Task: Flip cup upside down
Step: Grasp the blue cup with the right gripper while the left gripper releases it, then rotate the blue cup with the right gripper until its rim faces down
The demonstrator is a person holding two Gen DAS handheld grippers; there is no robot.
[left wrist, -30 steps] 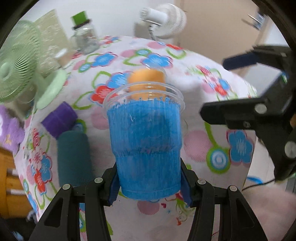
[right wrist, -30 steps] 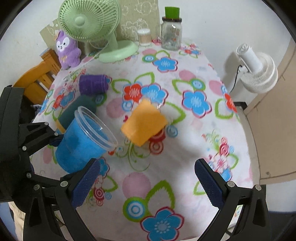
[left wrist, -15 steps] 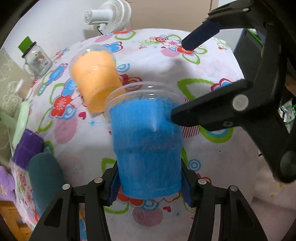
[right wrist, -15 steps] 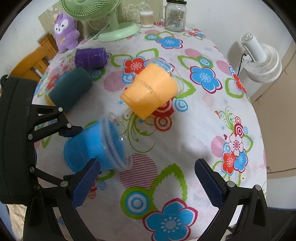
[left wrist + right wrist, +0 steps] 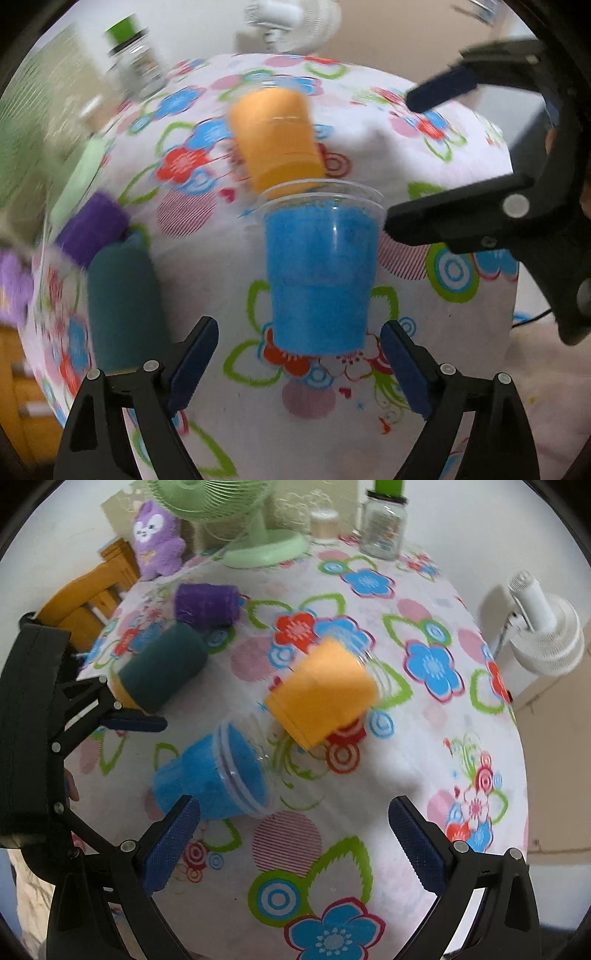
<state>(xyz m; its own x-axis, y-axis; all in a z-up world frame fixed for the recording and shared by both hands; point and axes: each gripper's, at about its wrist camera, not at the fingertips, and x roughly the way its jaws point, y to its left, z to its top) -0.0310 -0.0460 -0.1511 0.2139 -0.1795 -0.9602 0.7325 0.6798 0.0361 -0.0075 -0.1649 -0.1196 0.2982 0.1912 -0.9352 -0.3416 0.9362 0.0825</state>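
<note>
The blue-lined clear cup (image 5: 319, 273) lies on its side on the flowered tablecloth, its rim pointing away from my left gripper (image 5: 299, 363). That gripper is open, its blue pads apart on either side of the cup's base and not touching it. The cup also shows in the right wrist view (image 5: 218, 779), tilted with its rim toward the orange cup (image 5: 321, 692). My right gripper (image 5: 291, 849) is open and empty, close to the blue cup's rim. The orange cup (image 5: 277, 142) lies on its side just beyond the blue cup.
A dark green cup (image 5: 162, 666) and a purple cup (image 5: 207, 602) lie on their sides at the left. A green fan (image 5: 255, 535), a glass jar (image 5: 382, 526) and a purple plush toy (image 5: 157, 539) stand at the back. A white fan (image 5: 546, 631) stands off the table's right edge.
My left gripper has opened and let go of the blue cup, which now lies on the cloth. The left view has swung, with motion blur. The right gripper stays open.
</note>
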